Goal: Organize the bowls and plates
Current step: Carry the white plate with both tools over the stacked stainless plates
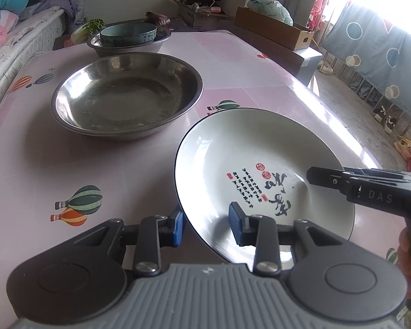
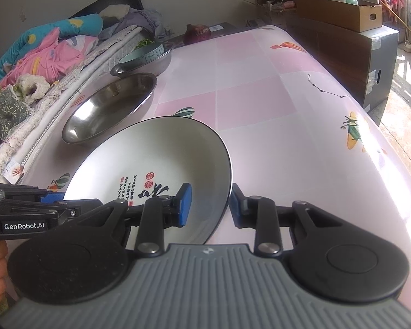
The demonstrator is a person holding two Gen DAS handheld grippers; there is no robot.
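Plate: white plate (image 1: 249, 164) with dark rim and black and red calligraphy, on the pink counter (image 1: 27, 170), at the near edge; it looks a little tilted, but I cannot tell if it is lifted.
Left tongs: left tongs (image 1: 205, 224) stand released, one blue pad outside the plate's near-left rim, the other pad inside the plate; the pads do not press the rim.
Right tongs: right tongs (image 2: 210, 205) are also released, astride the plate's (image 2: 150, 159) right rim, one pad inside and one outside, a gap visible on both sides.
Large steel basin: large steel basin (image 1: 127, 94) sits on the counter just beyond the plate, to its left, apart from it.
Second steel basin: second steel basin (image 1: 128, 44) stands behind the large one, farther from the plate, nearly touching it.
Teal bowl: teal bowl (image 1: 128, 34) rests inside the second basin.
Cardboard box: cardboard box (image 1: 274, 28) lies past the counter's far right corner, well apart from the plate.
Bed: bed (image 2: 41, 54) with coloured blankets runs along the counter's side, beyond the basins from the plate.
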